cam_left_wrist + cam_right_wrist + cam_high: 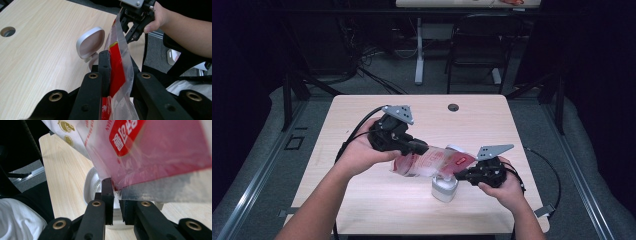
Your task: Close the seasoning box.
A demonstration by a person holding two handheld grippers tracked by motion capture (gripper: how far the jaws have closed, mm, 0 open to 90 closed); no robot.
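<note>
Spillage looked the likeliest failure, since the red-and-clear plastic pouch (432,164) hung in the air between the two grippers, directly over the small white container (444,189) with its hinged lid (90,42) flipped up on the wooden table (362,200). The left gripper (421,148) had its jaws clenched on one end of the pouch; in the left gripper view the film and its red print ran up between the black fingers (104,65), pinched tight. The right gripper (460,174) gripped the opposite corner, and in the right gripper view the clear edge of the pouch sat just above and between its nearly closed fingers (108,192), with the container's rim showing just beyond them. Both grips caught only thin, slick film at the edges, so any pull apart could have let a corner slide out and left the pouch dangling from one side. A tilt while the mouth sat off the container's opening would probably have sent the contents onto the table. The container also looked light and stood close under the right gripper, so a low swing could have knocked it over or snapped the lid shut.
</note>
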